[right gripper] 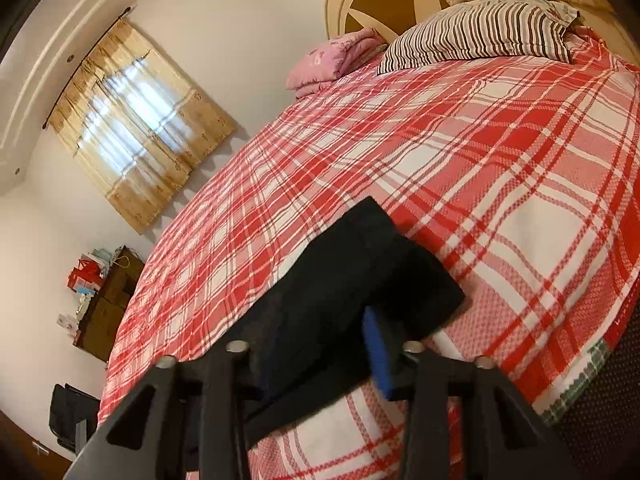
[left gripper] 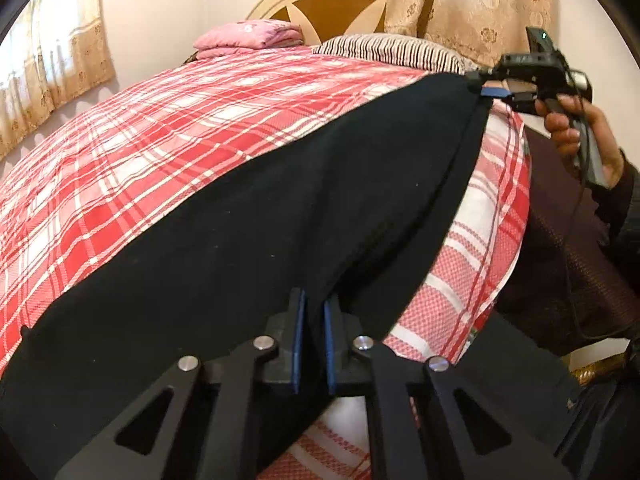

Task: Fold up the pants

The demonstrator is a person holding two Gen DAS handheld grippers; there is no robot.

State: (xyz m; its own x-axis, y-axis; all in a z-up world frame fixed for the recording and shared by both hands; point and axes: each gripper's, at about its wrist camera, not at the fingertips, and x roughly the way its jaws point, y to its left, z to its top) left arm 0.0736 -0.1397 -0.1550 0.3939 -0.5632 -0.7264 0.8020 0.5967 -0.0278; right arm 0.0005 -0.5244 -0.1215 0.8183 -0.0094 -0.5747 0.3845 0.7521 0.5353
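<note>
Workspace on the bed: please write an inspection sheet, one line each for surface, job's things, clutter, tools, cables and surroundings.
Surface: bed with red-and-white plaid cover, fairly smooth.
Job's things: black pants lying stretched along the near edge.
Clutter: striped pillow and folded pink blanket at the headboard, apart from the pants.
Tools: left tool shut on the pants' edge; right tool shut on the pants' other end, held by a hand.
Cables: a thin black cable hangs from the right tool.
Surroundings: curtained window, headboard, brown cabinet with boxes on top.
</note>
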